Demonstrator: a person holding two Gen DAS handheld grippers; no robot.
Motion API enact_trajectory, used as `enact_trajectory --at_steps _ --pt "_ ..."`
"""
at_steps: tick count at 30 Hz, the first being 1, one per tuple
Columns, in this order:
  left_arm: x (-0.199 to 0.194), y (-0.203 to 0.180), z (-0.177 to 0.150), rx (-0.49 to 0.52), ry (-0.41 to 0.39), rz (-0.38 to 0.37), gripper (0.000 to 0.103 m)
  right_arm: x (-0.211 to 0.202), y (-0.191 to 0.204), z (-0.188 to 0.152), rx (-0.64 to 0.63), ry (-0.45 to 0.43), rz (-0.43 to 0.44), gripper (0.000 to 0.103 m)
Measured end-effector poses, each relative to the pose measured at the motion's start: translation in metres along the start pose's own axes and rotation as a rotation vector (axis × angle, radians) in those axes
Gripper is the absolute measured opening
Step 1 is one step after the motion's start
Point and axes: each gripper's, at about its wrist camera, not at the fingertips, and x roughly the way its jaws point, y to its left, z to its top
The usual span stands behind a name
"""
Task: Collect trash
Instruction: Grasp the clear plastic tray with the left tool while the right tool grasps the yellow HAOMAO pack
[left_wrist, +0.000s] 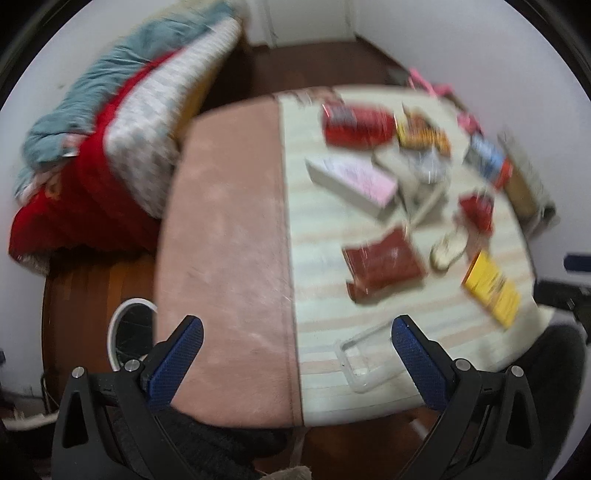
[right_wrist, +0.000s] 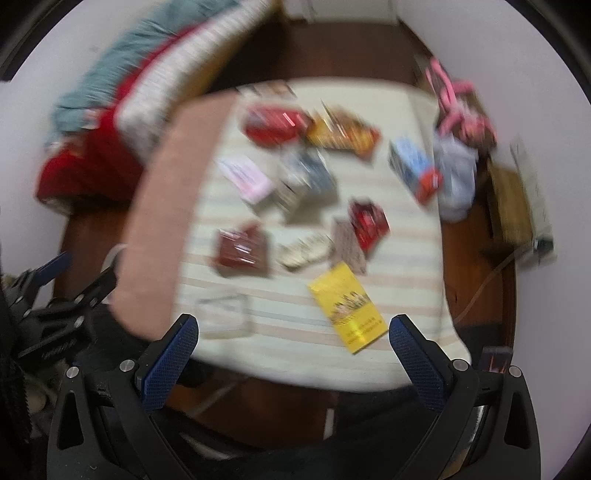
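Nearest to me, my left hand-held gripper (left_wrist: 297, 363) hangs with its jaws spread wide and nothing in them, and my right hand-held gripper (right_wrist: 293, 360) is just as wide and bare. Both hover above the near edge of the worktop (left_wrist: 229, 221), which wears a pink cover on the left and a striped cloth (right_wrist: 280, 321) on the right. Just beyond my left fingers lies a clear plastic tray (left_wrist: 356, 360). The trash sits farther out on the stripes: a yellow packet (right_wrist: 347, 306) near right, a dark red wrapper (left_wrist: 384, 264) mid-cloth, a pink box (left_wrist: 356, 179), then a red bag (left_wrist: 356, 125) at the far side. Both views are smeared, so I judge a hurried grab could miss the flat wrappers or pinch the cloth instead.
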Motion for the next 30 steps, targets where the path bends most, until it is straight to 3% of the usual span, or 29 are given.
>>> enact_trajectory --at_steps 4,10,12,16,20,23,25,30 --pt "0.038 -0.018 -0.002 0.115 0.095 -0.035 0.103 0.074 -0.025 0.006 -0.010 0.100 -0.064 0.103" --pt "0.058 -0.039 -0.002 0.286 0.156 -0.118 0.103 0.128 -0.030 0.006 -0.091 0.191 -0.117 0.102" --pt "0.061 -0.046 -0.004 0.337 0.174 -0.146 0.103 0.138 -0.033 0.005 -0.086 0.197 -0.107 0.087" --pt "0.069 -0.061 -0.007 0.445 0.210 -0.162 0.103 0.142 -0.032 0.000 -0.104 0.171 -0.147 0.073" --pt "0.074 -0.080 -0.010 0.546 0.226 -0.173 0.103 0.139 -0.048 -0.010 0.050 0.188 -0.135 0.071" --pt "0.076 -0.094 -0.010 0.560 0.247 -0.207 0.103 0.140 -0.068 -0.017 0.195 0.210 -0.054 0.073" --pt "0.072 -0.102 -0.009 0.545 0.251 -0.226 0.103 0.143 -0.076 -0.019 0.255 0.248 0.020 0.083" --pt "0.041 -0.100 0.005 0.510 0.213 -0.287 0.103 0.142 -0.085 -0.024 0.229 0.220 0.006 0.084"
